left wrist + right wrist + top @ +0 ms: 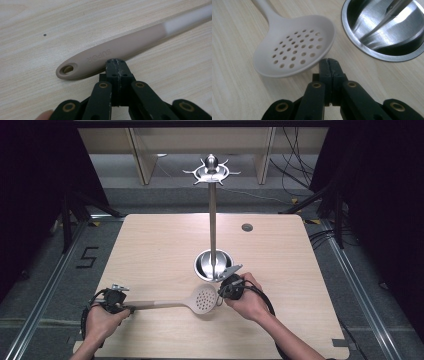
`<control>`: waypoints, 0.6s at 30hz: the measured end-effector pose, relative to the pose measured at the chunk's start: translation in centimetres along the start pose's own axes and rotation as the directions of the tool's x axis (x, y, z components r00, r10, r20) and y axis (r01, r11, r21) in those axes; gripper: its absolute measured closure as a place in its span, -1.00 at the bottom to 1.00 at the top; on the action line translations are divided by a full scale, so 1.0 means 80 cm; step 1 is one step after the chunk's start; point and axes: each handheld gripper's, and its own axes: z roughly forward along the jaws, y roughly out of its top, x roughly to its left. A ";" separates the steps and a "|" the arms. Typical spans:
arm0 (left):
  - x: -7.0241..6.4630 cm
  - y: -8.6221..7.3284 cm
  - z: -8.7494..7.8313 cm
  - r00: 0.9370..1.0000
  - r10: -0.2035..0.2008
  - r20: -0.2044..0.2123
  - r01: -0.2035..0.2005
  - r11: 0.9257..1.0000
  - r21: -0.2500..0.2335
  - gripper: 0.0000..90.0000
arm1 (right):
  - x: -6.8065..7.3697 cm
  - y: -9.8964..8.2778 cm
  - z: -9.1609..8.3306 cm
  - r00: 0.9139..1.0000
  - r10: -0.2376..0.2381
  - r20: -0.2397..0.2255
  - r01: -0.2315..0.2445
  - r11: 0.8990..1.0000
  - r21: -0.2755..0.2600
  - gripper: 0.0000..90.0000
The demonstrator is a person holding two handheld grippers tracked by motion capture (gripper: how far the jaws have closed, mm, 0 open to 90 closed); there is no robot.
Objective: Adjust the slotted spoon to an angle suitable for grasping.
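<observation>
Skimmer (120, 50), beige, perforated, handle embossed "SUPOR", flat on counter (150, 250); left gripper (116, 62) and right gripper (329, 61) clenched, empty.

We see a matt, smooth plastic skimmer (294, 50) on a pale wood-grain tabletop (150, 250). The stand's base (387, 32) is glossy polished metal.

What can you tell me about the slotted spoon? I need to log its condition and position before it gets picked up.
The slotted spoon is one beige, plastic-looking piece: a round shallow bowl pierced with many small holes, and a long handle embossed SUPOR, ending in a hanging hole. It looks clean and whole. It lies flat on the wooden table, bowl facing up beside the steel stand's base. The left gripper sits shut against the handle's edge; the right gripper sits shut by the bowl's rim.
</observation>
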 end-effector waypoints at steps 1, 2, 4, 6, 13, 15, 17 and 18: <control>0.000 0.000 0.000 1.000 0.000 0.000 0.000 1.000 0.000 0.98 | 0.000 0.000 0.000 1.000 0.000 0.000 0.000 1.000 0.000 1.00; -0.001 0.000 0.000 1.000 -0.002 -0.011 0.002 1.000 -0.001 0.98 | 0.001 -0.001 0.000 1.000 0.002 0.001 -0.002 1.000 -0.002 1.00; -0.001 0.001 0.001 1.000 0.003 -0.001 -0.003 1.000 0.006 0.98 | 0.002 -0.001 -0.003 1.000 -0.007 -0.016 0.007 1.000 0.005 1.00; -0.001 0.000 0.000 1.000 -0.006 -0.025 0.007 1.000 0.015 0.98 | 0.005 -0.002 -0.003 0.999 -0.034 -0.008 0.034 0.999 -0.006 1.00; 0.006 0.000 0.003 1.000 -0.019 -0.024 0.020 1.000 0.022 0.98 | 0.026 -0.005 -0.011 0.995 -0.097 -0.017 0.097 0.995 0.023 1.00; 0.007 0.000 0.004 0.999 -0.028 -0.025 0.028 1.000 0.013 0.98 | 0.035 -0.006 -0.012 0.995 -0.085 -0.049 0.086 0.996 0.026 1.00; 0.009 0.003 0.005 0.999 -0.040 -0.035 0.040 0.999 0.008 0.97 | 0.044 -0.007 -0.015 0.993 -0.091 -0.074 0.094 0.995 0.032 1.00; 0.010 0.003 0.005 0.998 -0.041 -0.039 0.041 0.999 0.003 0.97 | 0.049 -0.008 -0.014 0.997 -0.056 -0.048 0.058 0.998 0.036 1.00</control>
